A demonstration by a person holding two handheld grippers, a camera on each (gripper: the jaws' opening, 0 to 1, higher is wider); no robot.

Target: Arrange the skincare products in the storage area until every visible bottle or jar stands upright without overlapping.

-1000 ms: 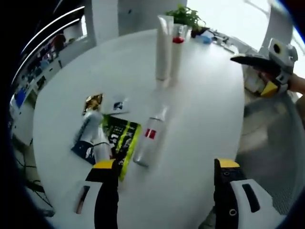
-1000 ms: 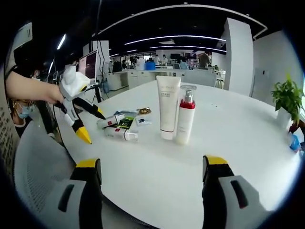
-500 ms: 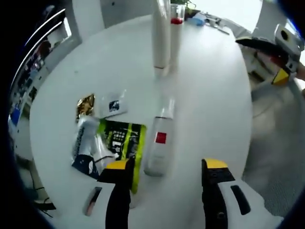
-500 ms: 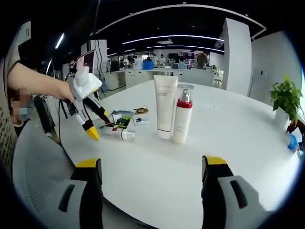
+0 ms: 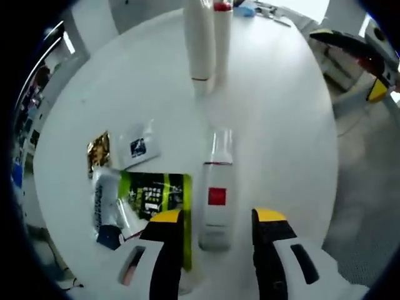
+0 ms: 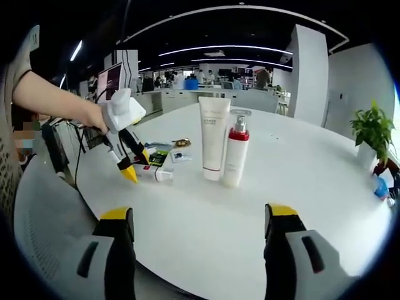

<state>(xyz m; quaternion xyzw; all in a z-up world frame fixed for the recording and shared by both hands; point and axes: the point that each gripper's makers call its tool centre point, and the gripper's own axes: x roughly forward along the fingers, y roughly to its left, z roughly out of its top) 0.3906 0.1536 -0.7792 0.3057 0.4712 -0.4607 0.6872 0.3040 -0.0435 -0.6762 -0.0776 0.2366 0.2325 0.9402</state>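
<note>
A clear bottle with a red label (image 5: 216, 199) lies flat on the round white table (image 5: 281, 125). My left gripper (image 5: 212, 220) is open, its yellow-tipped jaws on either side of the bottle's base end. From the right gripper view, that left gripper (image 6: 128, 162) hovers over the lying bottle (image 6: 155, 173). A white tube (image 6: 212, 137) and a red-collared pump bottle (image 6: 234, 150) stand upright side by side; the same tube (image 5: 199, 40) and pump bottle (image 5: 221, 34) stand at the far side in the left gripper view. My right gripper (image 6: 197, 222) is open above the near table edge, holding nothing.
Left of the lying bottle are a green-and-black packet (image 5: 156, 197), a silver sachet (image 5: 107, 197), a small white sachet (image 5: 137, 145) and a gold sachet (image 5: 97, 147). A potted plant (image 6: 374, 134) stands far right. A grey chair (image 6: 44, 231) is near the table's edge.
My left gripper has dropped closer to the table and moved over the lying bottle, its jaws narrowing to straddle it. The right gripper stays still.
</note>
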